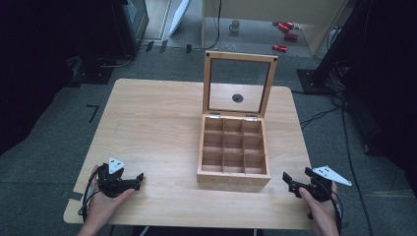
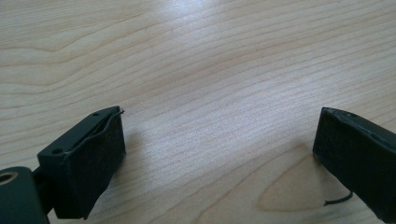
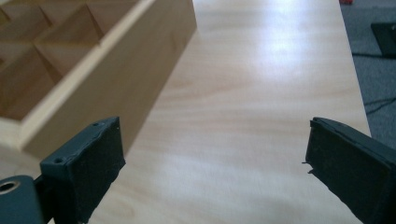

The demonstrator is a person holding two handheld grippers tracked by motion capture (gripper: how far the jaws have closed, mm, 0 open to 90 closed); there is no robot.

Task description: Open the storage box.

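Beside the right gripper [image 1: 294, 184], jaws spread and empty, stands the open wooden compartment box [image 1: 234, 150]; left gripper [image 1: 134, 183], likewise spread, rests on tabletop [image 1: 147, 128]. Approach squarely, judging clearance.

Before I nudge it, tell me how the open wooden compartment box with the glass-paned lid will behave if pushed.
The open wooden compartment box looks rigid with a flat base, so it would probably slide on the smooth wooden table rather than roll. Its upright glass-paned lid stands tall on hinges; a sharp shove might swing it shut. The pane is likely fragile. Empty compartments suggest modest weight.
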